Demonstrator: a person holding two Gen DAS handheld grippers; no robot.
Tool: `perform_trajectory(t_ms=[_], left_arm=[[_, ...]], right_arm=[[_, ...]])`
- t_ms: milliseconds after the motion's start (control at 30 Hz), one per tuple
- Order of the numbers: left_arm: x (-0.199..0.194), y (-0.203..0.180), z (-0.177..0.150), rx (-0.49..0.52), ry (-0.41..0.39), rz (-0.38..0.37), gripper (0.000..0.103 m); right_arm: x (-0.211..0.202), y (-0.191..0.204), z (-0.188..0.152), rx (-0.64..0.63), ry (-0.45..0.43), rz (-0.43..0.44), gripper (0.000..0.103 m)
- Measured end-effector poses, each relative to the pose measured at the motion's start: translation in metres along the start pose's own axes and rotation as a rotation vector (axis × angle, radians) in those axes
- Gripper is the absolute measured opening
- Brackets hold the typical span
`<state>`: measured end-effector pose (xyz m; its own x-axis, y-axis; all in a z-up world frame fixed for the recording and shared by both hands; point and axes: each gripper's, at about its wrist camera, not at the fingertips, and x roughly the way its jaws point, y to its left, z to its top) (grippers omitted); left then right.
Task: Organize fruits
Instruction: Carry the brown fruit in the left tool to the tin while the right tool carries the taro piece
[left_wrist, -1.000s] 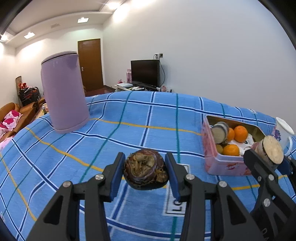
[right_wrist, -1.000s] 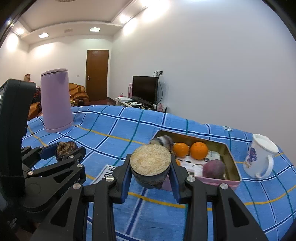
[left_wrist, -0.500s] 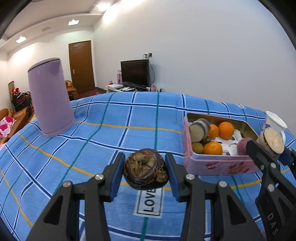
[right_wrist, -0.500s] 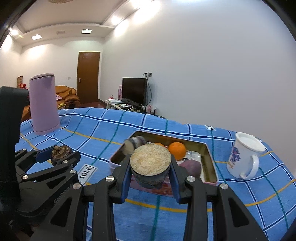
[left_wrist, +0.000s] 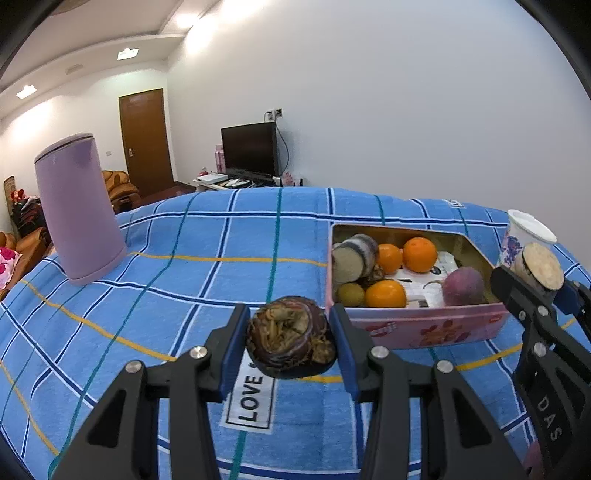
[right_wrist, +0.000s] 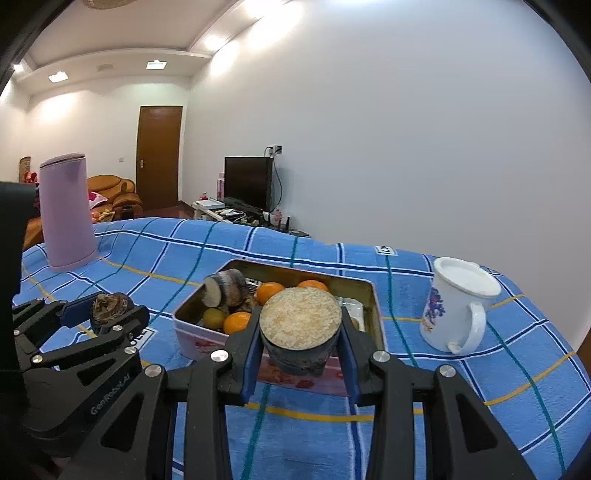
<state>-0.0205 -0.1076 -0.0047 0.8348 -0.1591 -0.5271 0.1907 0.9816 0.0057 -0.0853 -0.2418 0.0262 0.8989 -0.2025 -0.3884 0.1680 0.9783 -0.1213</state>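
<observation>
My left gripper (left_wrist: 291, 334) is shut on a dark purple, shrivelled fruit (left_wrist: 290, 341), held above the blue checked cloth just left of the pink tin box (left_wrist: 424, 325). My right gripper (right_wrist: 300, 334) is shut on a cut taro-like chunk (right_wrist: 300, 319) with a pale cut face, held over the near wall of the tin (right_wrist: 207, 338). The tin holds oranges (left_wrist: 419, 254), a green fruit (left_wrist: 350, 294), a purple round fruit (left_wrist: 463, 286) and another cut chunk (left_wrist: 352, 256). The right gripper also shows at the right of the left wrist view (left_wrist: 543, 280).
A tall lilac kettle (left_wrist: 79, 206) stands at the far left of the table. A white mug with blue flowers (right_wrist: 456, 304) stands right of the tin. The cloth has a "LOVE" label (left_wrist: 253, 397). A TV and door lie beyond the table.
Both grippers have moved forward and right towards the tin, each still holding its item. The tin now looks larger and closer in both views.
</observation>
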Motion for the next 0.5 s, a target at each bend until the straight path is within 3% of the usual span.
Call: perform_trajectory(t_ms=[500], left_arm=[[-0.002, -0.036, 0.009, 0.03, -0.013, -0.072, 0.046]], right_arm=[[0.0, -0.038, -0.003, 0.046, 0.007, -0.063, 0.039]])
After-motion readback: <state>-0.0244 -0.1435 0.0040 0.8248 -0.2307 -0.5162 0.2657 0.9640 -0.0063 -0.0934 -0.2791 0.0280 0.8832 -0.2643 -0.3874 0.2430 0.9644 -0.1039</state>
